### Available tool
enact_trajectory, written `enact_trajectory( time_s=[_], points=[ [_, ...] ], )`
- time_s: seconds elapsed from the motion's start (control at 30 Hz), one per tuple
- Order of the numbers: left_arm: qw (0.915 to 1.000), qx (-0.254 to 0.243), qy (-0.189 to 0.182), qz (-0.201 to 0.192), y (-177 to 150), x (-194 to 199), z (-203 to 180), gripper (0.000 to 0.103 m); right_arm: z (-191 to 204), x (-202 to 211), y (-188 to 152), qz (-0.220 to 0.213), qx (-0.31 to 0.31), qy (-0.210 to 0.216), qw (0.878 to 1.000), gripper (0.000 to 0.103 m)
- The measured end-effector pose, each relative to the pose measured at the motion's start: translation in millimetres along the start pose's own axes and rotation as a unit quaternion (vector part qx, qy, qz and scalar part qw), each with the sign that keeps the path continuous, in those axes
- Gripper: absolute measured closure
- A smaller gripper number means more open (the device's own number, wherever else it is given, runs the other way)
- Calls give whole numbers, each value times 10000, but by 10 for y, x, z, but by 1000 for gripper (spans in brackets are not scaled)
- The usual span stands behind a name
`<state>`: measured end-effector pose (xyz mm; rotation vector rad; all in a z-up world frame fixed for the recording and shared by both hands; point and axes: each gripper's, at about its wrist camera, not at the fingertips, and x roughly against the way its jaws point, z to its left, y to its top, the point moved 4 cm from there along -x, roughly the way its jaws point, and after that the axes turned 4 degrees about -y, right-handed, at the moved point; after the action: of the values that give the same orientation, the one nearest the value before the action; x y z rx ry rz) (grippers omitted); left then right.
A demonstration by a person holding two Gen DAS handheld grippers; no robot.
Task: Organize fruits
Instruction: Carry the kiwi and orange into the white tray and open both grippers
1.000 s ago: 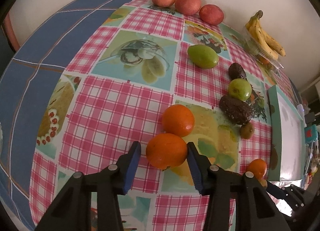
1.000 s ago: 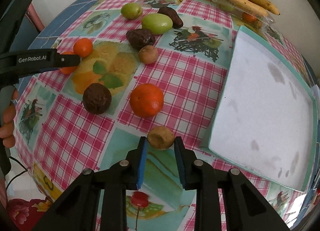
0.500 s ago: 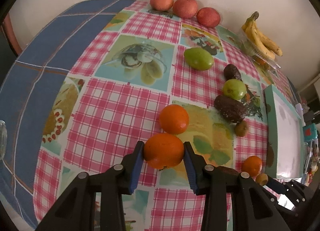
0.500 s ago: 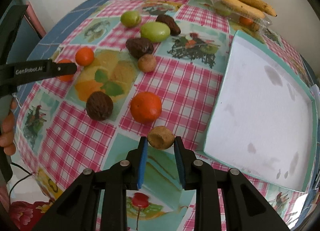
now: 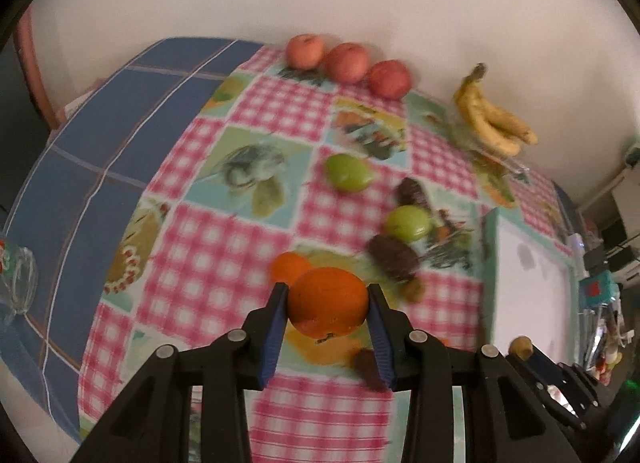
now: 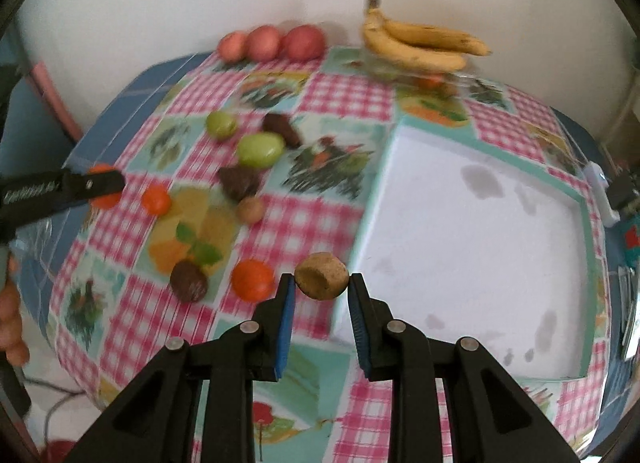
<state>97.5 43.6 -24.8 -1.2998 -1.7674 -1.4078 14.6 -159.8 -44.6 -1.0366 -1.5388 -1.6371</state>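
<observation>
The left gripper [image 5: 328, 305] is clamped on an orange [image 5: 328, 305], its blue pads pressed to both sides of the fruit and the fruit lifted off the checked tablecloth [image 5: 224, 251]; a second orange [image 5: 289, 267] lies on the cloth just behind it, partly hidden. The right gripper [image 6: 321, 290] pinches a small brown fruit [image 6: 321, 275] between narrow-set jaws, held in the air above the near left edge of the white tray [image 6: 472, 239].

The tray's floor is bare and white with a few faint stains, bounded by a low teal rim [image 6: 584, 215]; it takes up the right part of the table, its far rim near the bananas [image 6: 420, 43] that rest on a clear box by the wall. Three red apples [image 6: 272, 42] line the back edge against the wall.

Between tray and left table edge the loose fruit crowds the middle: two green fruits [image 6: 260, 149], dark avocados [image 6: 239, 181], a small brown fruit [image 6: 250, 210], an orange [image 6: 253, 279] and a dark round fruit [image 6: 189, 281] just left of the right gripper's pads. The cloth toward the left, with its blue border [image 5: 100, 151], lies open; a glass [image 5: 20, 283] stands at that far left edge.
</observation>
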Motion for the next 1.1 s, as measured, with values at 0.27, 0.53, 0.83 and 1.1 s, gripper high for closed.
enact_trajectory(
  time_s=[0.27, 0.53, 0.83, 1.1],
  points=[
    [9990, -318, -323, -12, 205, -20, -712, 62, -652, 27, 263, -116, -599, -775, 9951, 75],
    [9957, -812, -411, 177, 242, -280, -1359, 62, -1446, -6, 349, -38, -1478, -1068, 9832, 75],
    [9891, -1327, -446, 461, 195, -686, -1973, 62, -2070, -77, 342, 123, -2037, -1230, 9712, 75],
    [9770, -1909, -575, 762, -2, -1127, -2429, 62, -2417, -332, 232, 410, -2423, -1180, 9621, 75]
  ],
)
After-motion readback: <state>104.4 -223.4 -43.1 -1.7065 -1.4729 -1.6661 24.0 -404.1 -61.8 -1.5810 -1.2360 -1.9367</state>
